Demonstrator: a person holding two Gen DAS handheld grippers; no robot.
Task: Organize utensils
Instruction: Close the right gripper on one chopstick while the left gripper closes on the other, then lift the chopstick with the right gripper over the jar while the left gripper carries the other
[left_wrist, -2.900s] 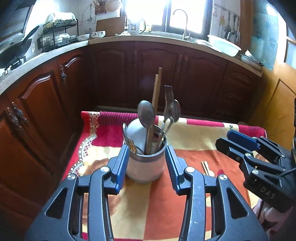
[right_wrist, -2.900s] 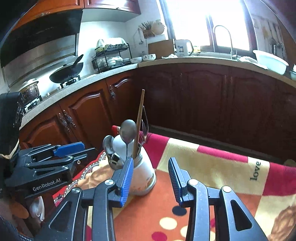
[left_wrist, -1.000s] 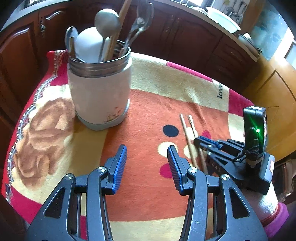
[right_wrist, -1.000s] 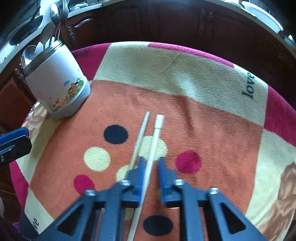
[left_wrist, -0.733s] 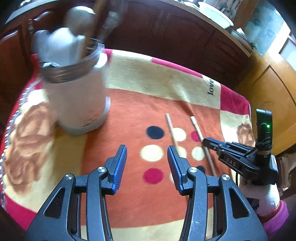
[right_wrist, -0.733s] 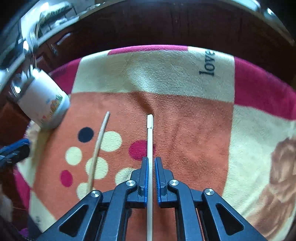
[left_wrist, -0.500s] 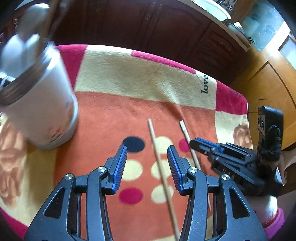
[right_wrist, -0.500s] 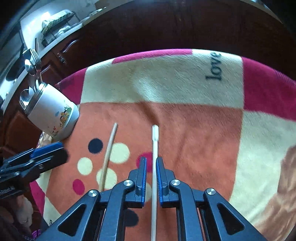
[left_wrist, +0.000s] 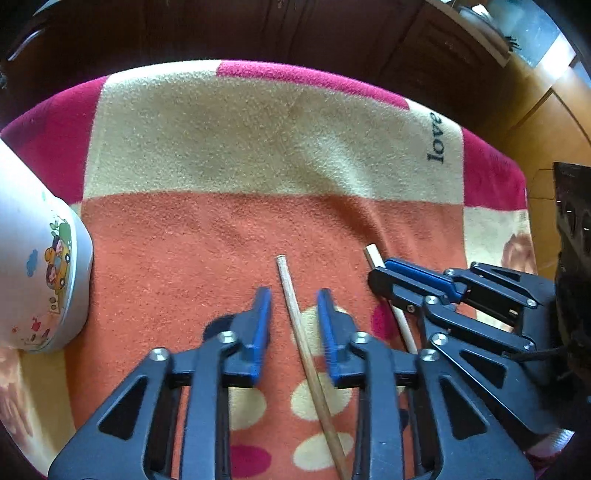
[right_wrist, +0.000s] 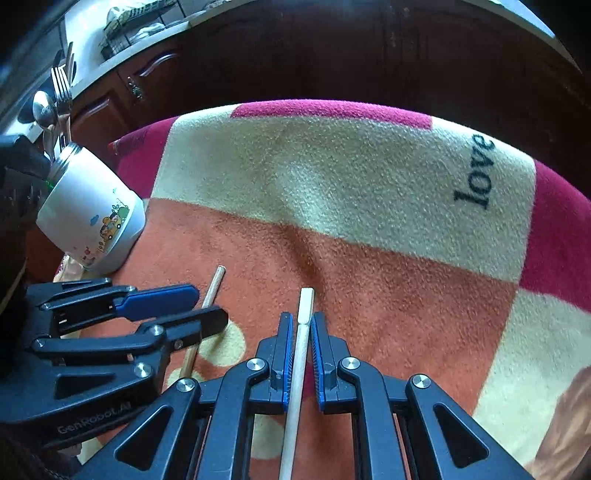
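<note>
While the right gripper (right_wrist: 299, 345) pinches the pale chopstick (right_wrist: 300, 354) lengthwise, the left gripper (left_wrist: 293, 325) straddles the darker chopstick (left_wrist: 303, 339) on the blanket (left_wrist: 258, 147), its jaws closing without touching it yet, likely so both sticks rise together. Farther left stands the utensil holder (right_wrist: 92, 218), apparently their destination.

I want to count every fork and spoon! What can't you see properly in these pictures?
- White cartoon-printed utensil holder: left wrist view's edge cuts off its top and contents.
- Forks and spoons: right wrist view, small, bunched, uncountable.
- Pale square-ended chopstick: lower end runs off frame.
- Round wooden chopstick: likewise.
</note>
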